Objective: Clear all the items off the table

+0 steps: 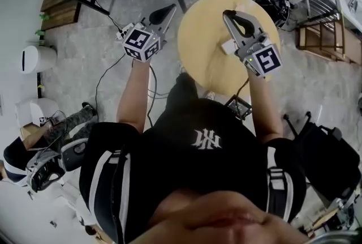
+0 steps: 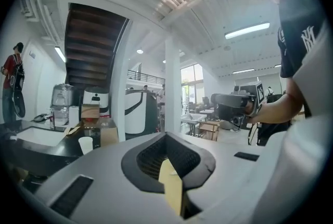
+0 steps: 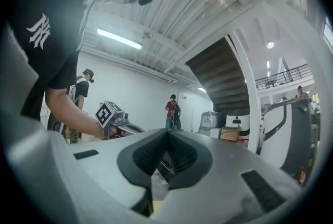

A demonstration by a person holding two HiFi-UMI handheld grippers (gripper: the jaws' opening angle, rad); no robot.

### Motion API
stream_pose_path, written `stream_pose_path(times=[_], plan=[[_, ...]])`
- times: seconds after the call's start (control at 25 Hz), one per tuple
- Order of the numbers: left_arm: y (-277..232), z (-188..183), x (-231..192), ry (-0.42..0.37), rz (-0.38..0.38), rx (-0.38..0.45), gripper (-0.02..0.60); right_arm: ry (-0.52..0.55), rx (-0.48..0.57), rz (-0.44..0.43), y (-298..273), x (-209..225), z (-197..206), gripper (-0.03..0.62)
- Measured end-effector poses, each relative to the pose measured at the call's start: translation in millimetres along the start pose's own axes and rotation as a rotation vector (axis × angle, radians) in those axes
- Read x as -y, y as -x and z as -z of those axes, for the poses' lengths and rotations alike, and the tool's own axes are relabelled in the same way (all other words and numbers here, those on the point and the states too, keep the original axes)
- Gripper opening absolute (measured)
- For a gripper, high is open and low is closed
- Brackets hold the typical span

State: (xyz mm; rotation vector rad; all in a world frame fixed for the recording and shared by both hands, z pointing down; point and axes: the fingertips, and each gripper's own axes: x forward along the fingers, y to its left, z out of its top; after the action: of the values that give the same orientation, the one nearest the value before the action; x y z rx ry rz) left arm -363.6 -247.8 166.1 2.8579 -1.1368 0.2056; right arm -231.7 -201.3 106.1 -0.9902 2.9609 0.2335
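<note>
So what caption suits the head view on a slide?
From above: a person holds the right hand-held gripper over a round wooden table and the left hand-held gripper beside it, both shut.

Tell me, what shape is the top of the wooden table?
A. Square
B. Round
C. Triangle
B: in the head view the table has one curved edge going all the way around, with no corners.
</note>
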Motion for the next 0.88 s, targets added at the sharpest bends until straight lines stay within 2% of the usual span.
stream_pose_path(times=[0.16,0.36,0.48,0.76,0.88], plan=[[13,11,83,0.017,0.054,-0.035,0.011,-0.004,-0.024,0.0,70,-27,-4,0.003],[30,32,151,0.128,0.099,-0.074,0.011,-0.071,-0.044,0.049,130,-41,0,0.003],[35,34,173,0.175,0.134,-0.082,0.011,-0.122,-0.081,0.095,156,-48,10,0.003],[35,19,190,0.146,0.222,-0.056,0.012,-0.175,-0.111,0.202,188,-59,20,0.005],[33,15,193,0.15,0.262,-0.043,0.012,-0.152,-0.13,0.225,190,-59,19,0.005]])
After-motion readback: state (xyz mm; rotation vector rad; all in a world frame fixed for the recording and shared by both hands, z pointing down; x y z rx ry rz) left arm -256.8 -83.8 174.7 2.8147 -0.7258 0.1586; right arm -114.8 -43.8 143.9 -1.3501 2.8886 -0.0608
